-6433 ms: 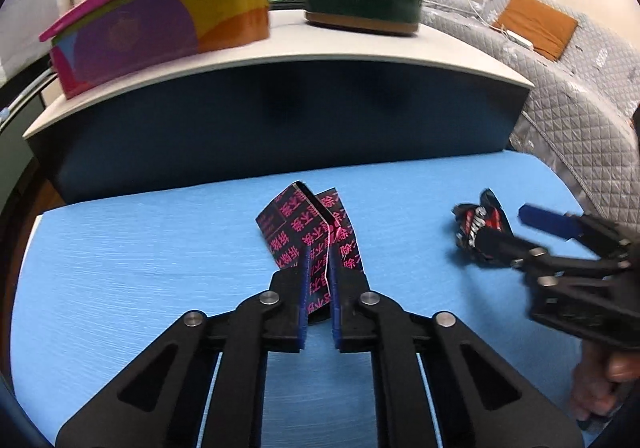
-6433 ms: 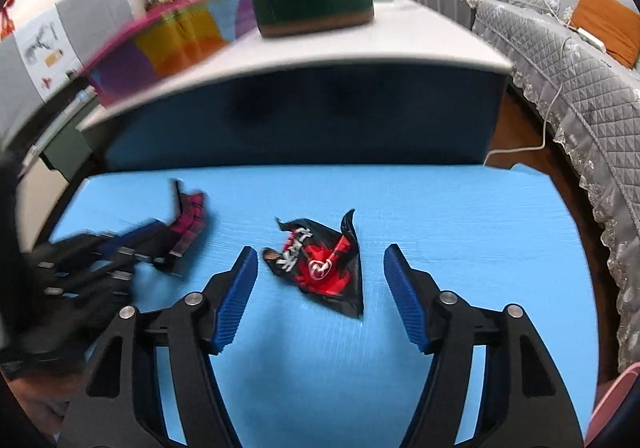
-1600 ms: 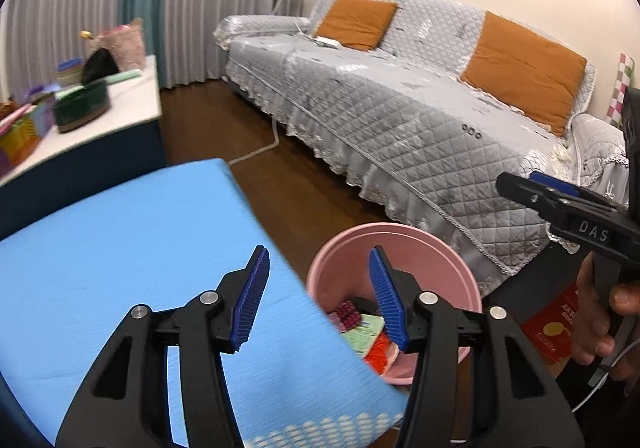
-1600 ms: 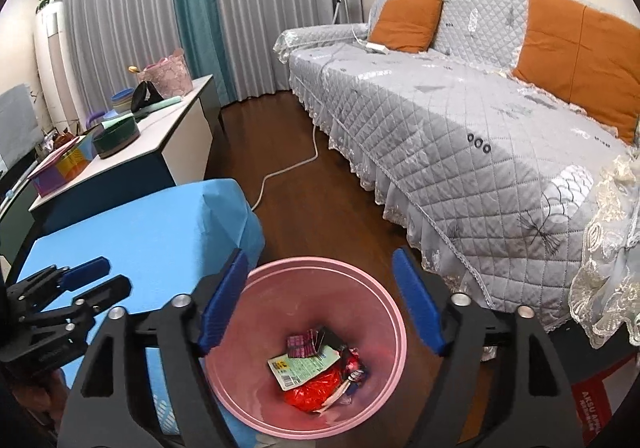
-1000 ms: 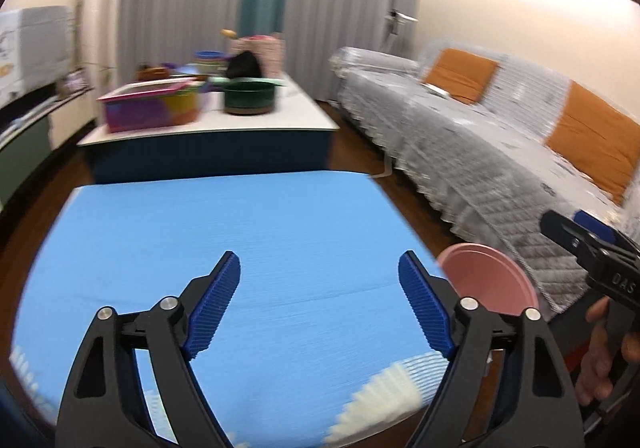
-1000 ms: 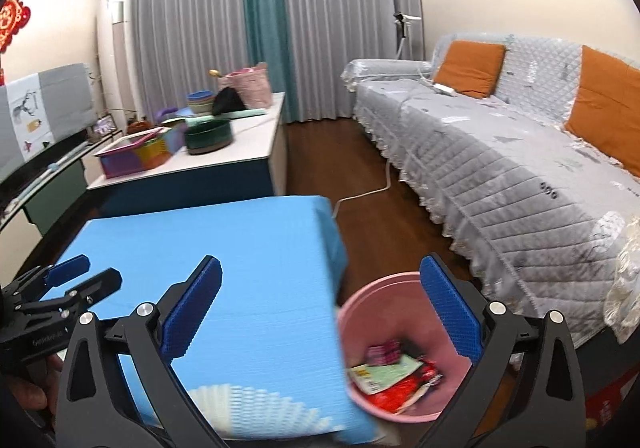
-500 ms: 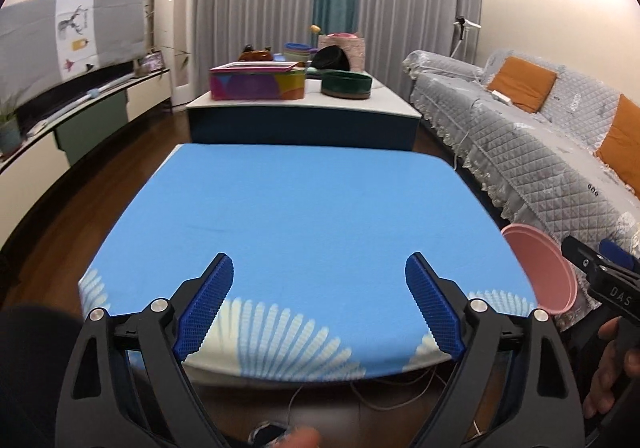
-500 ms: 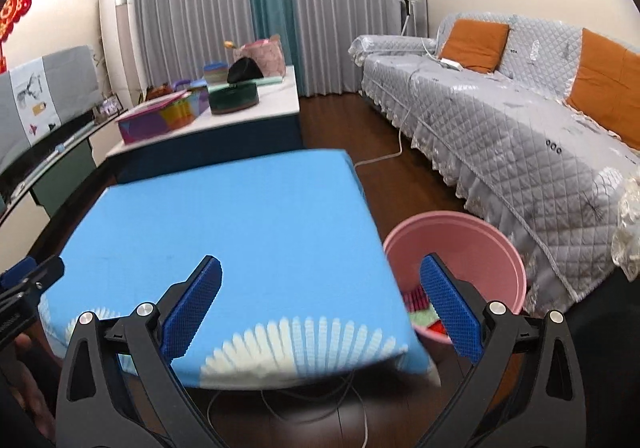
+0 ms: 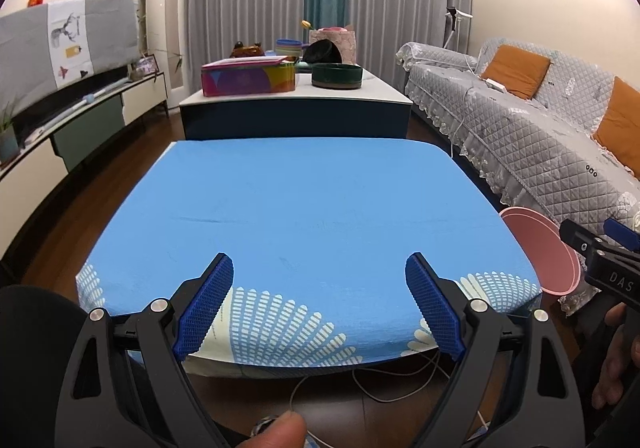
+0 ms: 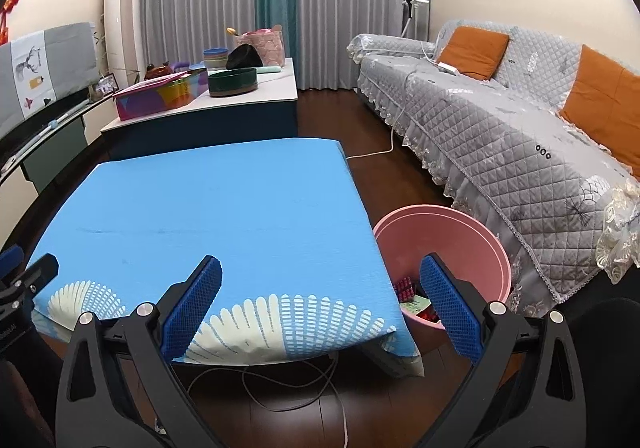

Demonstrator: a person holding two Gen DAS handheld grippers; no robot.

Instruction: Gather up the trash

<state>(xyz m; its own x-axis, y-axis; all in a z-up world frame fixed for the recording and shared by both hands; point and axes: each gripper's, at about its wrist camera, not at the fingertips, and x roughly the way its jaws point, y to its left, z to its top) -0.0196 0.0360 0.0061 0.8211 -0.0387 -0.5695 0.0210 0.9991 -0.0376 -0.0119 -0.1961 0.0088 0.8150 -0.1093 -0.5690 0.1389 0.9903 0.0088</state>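
Observation:
A pink trash bin [image 10: 452,248] stands on the floor right of the blue-covered table [image 10: 208,208]; it holds wrappers [image 10: 410,294] at its bottom. Its rim also shows in the left wrist view [image 9: 536,248]. My left gripper [image 9: 320,304] is open and empty, held back over the table's [image 9: 304,208] near edge. My right gripper [image 10: 320,304] is open and empty, held back between the table's near right corner and the bin. The right gripper also shows at the right edge of the left wrist view [image 9: 600,248]. I see no trash on the blue cloth.
A white-topped cabinet [image 9: 296,104] behind the table carries a colourful box [image 9: 248,80] and a green bowl [image 9: 337,75]. A grey quilted sofa [image 10: 520,136] with orange cushions runs along the right. Cables [image 10: 288,380] lie on the wooden floor under the table's near edge.
Both grippers have pulled back and up from the bin; the whole table now shows. Before that, both held wrappers from the table, which now lie in the bin.

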